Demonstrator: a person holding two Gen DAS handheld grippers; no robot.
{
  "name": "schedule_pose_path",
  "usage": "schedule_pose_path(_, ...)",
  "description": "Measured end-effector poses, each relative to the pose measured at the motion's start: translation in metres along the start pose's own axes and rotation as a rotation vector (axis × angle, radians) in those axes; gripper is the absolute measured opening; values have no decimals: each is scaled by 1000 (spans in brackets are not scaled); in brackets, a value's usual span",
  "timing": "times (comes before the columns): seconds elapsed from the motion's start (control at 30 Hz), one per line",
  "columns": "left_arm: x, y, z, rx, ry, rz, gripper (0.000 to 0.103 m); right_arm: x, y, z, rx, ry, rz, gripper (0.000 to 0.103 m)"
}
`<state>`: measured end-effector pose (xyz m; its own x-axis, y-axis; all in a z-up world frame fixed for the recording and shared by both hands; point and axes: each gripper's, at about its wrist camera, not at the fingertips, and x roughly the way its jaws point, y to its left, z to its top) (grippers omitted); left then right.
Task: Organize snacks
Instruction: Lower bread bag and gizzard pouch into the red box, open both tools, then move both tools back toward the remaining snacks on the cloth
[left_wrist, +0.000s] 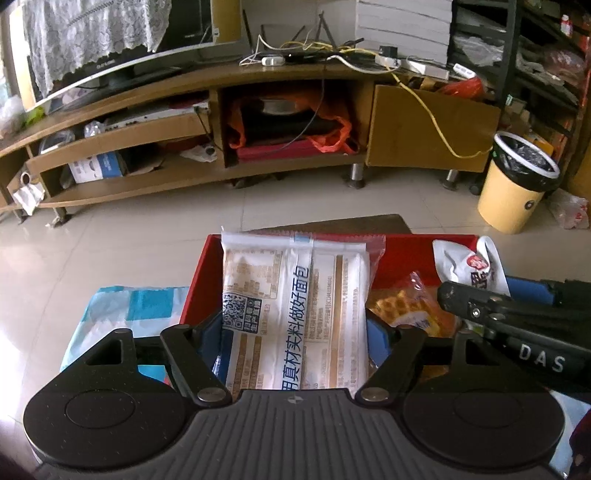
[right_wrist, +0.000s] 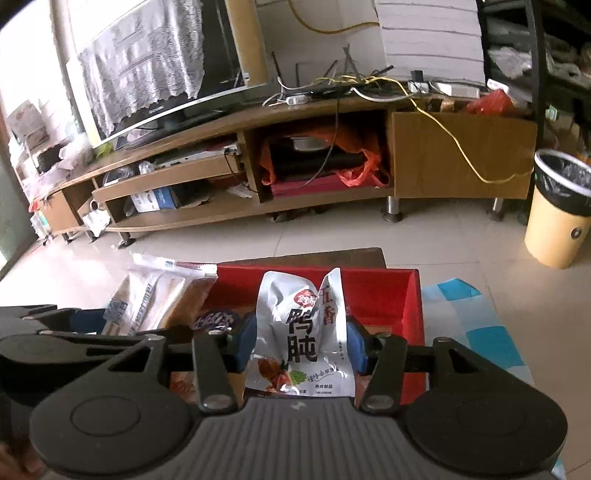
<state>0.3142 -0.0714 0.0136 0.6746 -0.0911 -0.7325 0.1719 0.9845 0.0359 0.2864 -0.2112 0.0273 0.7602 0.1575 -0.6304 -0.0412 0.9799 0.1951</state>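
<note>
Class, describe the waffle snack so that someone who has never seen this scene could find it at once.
Find the red box on the floor before the TV stand. Inside, between the tall white bread packet and the silver pouch, lies the waffle snack. Only it shows a golden grid through clear wrap.

Left tongs (left_wrist: 295, 334), right tongs (right_wrist: 301, 345) clamped (side by side).

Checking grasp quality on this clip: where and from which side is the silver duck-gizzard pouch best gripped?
Grip the silver pouch across its narrow width at mid-body, coming from its bottom seam end, as the right gripper does now. The pouch is flat and long, standing over the red box, so the jaws span its two side edges; the crumpled top gives less flat surface.
</note>
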Motion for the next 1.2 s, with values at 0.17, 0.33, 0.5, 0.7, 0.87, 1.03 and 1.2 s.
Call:
schedule_pose_path(0.17,8,-8,7,49,-22,64,89,17,-14,-4,41,28,6,51)
schedule_pose_path(0.33,-1,-5,4,48,-14,55,89,17,-23,-3,60,41,2,52)
schedule_pose_path(0.5,-18,-2,-2,44,-2,63,90,1,-20,4,83,25,17,54)
schedule_pose_path(0.7,-43,4,-11,9,0,78,94,-26,-4,8,42,14,12,54)
schedule_pose_path(0.87,-62,9,-20,3,4,97,94,-55,7,5,11,2,21,57)
schedule_pose_path(1.03,-83,18,-35,-16,7,75,98,-77,13,-11,-16,10,26,58)
schedule_pose_path(1.2,-95,35,-56,-34,49,27,99,-91,18,-30,-48,48,29,58)
